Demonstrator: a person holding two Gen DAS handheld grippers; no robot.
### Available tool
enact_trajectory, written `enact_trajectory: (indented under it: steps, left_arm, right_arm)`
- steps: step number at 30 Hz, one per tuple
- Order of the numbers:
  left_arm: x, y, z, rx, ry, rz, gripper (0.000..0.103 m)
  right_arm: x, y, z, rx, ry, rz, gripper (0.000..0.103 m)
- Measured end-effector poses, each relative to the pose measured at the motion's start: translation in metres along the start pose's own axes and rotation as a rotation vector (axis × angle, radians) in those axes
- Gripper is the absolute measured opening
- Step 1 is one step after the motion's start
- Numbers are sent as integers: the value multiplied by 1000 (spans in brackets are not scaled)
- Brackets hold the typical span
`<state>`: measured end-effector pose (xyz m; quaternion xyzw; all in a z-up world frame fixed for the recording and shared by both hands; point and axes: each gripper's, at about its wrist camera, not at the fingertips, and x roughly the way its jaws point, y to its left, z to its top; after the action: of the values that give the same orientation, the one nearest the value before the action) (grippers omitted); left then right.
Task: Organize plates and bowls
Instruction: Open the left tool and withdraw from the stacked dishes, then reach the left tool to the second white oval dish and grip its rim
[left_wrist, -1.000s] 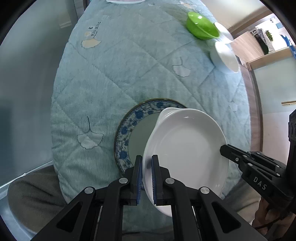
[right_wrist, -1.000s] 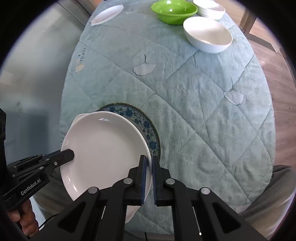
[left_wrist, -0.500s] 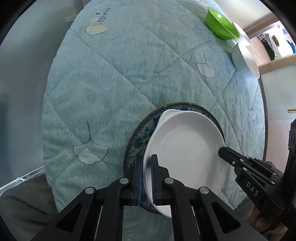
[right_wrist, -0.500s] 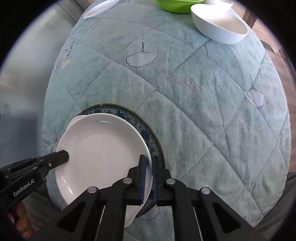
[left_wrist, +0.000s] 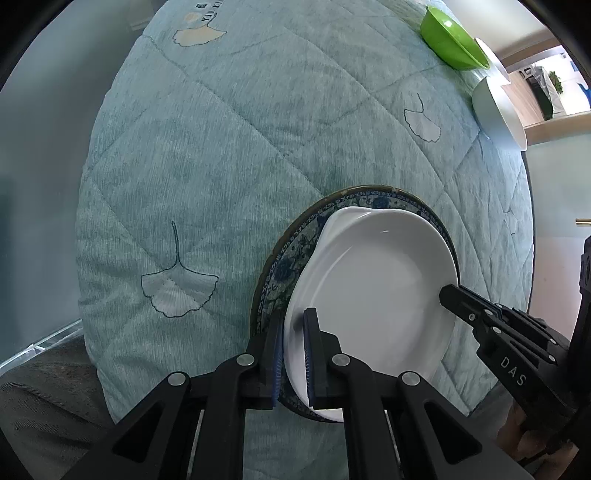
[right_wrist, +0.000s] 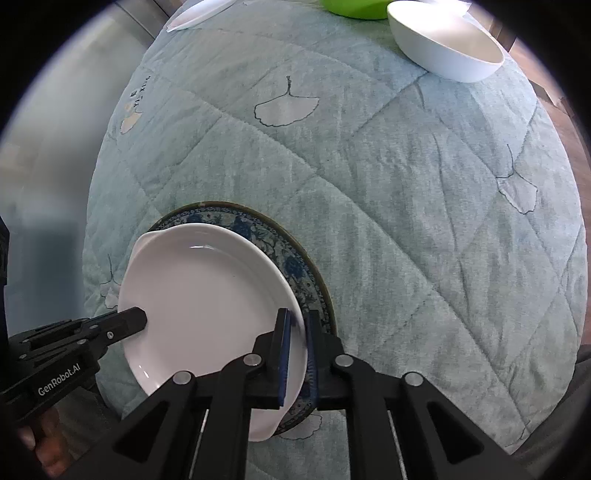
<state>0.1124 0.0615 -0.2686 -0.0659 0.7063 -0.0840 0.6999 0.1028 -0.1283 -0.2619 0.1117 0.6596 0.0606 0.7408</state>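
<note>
your left hand-held gripper (left_wrist: 293, 354) has its blue pads closed on the near left rim of the white plate (left_wrist: 373, 295), one pad over the rim and one under it. your right hand-held gripper (right_wrist: 297, 354) pinches the opposite rim of the same plate the same way; in the left wrist view its black fingers (left_wrist: 458, 301) reach in from the right onto the plate's edge, and in the right wrist view the left one comes in from the lower left. both are nearly closed, with only the thin rim between the pads. the white plate sits down inside the blue patterned plate (left_wrist: 288, 266), whose flowered border shows around its far and left sides. that stack lies at the near edge of the surface, which is covered by a pale green quilted cloth (right_wrist: 369, 166) with ginkgo leaves stitched on it. at the far side, well apart from the stack, stand a white bowl (right_wrist: 443, 48) and a green bowl (left_wrist: 452, 38) just beside each other, and another white plate (right_wrist: 195, 13) lies at the far left edge.
</note>
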Motion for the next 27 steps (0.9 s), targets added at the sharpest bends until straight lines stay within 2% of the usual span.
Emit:
enact_trajectory:
  steps: [3, 7, 8, 9, 10, 11, 12, 13, 14, 15, 16, 17, 19, 20, 22, 25, 27]
  left_arm:
    - [1, -1, 0, -1, 4, 4, 7]
    - [-4, -5, -2, 11, 2, 54, 7]
    - [-9, -6, -2, 9, -16, 70, 7]
    - [-17, -7, -2, 6, -42, 84, 9]
    - [-29, -6, -3, 1, -78, 89, 14]
    - [-43, -6, -2, -1, -113, 93, 27]
    - [-53, -6, -1, 1, -137, 99, 38]
    - [-68, -7, 1, 6, -182, 111, 61]
    - [-89, -9, 4, 13, -257, 128, 75]
    - [-108, -10, 5, 24, -332, 133, 76]
    - [-135, -12, 8, 55, -439, 116, 77]
    - [-154, -16, 14, 80, -498, 109, 84]
    - [-183, -19, 25, 108, -566, 120, 97]
    - [-199, -21, 33, 125, -600, 116, 97]
    - [-231, -20, 54, 136, -659, 74, 97]
    - [-275, -14, 85, 145, -714, 11, 97]
    - [-303, -7, 113, 140, -735, 2, 97]
  right_arm:
    - [1, 0, 0, -5, 3, 0, 9]
    - [-7, 8, -2, -64, 50, -45, 13]
    - [-13, 9, -4, -78, 46, -51, 22]
    - [-24, 10, -6, -94, 27, -42, 39]
    - [-32, 11, -8, -104, 9, -29, 51]
    - [-46, 11, -10, -118, -27, -4, 73]
    - [-58, 10, -11, -132, -64, 11, 84]
    - [-74, 10, -10, -156, -113, 17, 84]
    - [-84, 10, -9, -176, -140, 13, 85]
    - [-99, 10, -4, -206, -178, 21, 86]
    - [-107, 10, 0, -226, -193, 39, 88]
    - [-119, 12, 10, -266, -205, 59, 89]
    - [-139, 16, 28, -334, -244, 23, 92]
    - [-152, 17, 41, -354, -271, 4, 95]
    - [-175, 11, 67, -331, -316, 36, 103]
    - [-220, 0, 123, -249, -387, 123, 102]
    - [-247, -4, 157, -237, -419, 141, 102]
